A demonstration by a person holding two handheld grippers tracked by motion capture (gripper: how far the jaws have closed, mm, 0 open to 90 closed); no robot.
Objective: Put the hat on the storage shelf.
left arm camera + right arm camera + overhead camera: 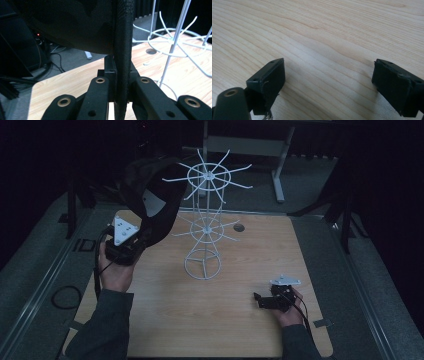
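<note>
A dark cap [150, 185] hangs above the table's left rear, beside the upper arms of a white wire rack [205, 220]. My left gripper [142, 236] points up at the cap from below and is shut on its edge. In the left gripper view the cap's thick black rim [123, 50] runs upright between the pads, the left gripper [122, 72] pinching it, with the rack [175, 37] off to the right. My right gripper [258, 298] lies low on the table at the front right, jaws pointing left. In its own view the right gripper [329, 77] is open over bare wood.
The rack stands mid-table on a round wire base [202, 265]. A cable hole [238, 227] sits behind it. Grey floor surrounds the wooden table [210, 320]. A cable loop [66, 296] lies on the floor at the left, and a desk frame leg [279, 170] stands at the back.
</note>
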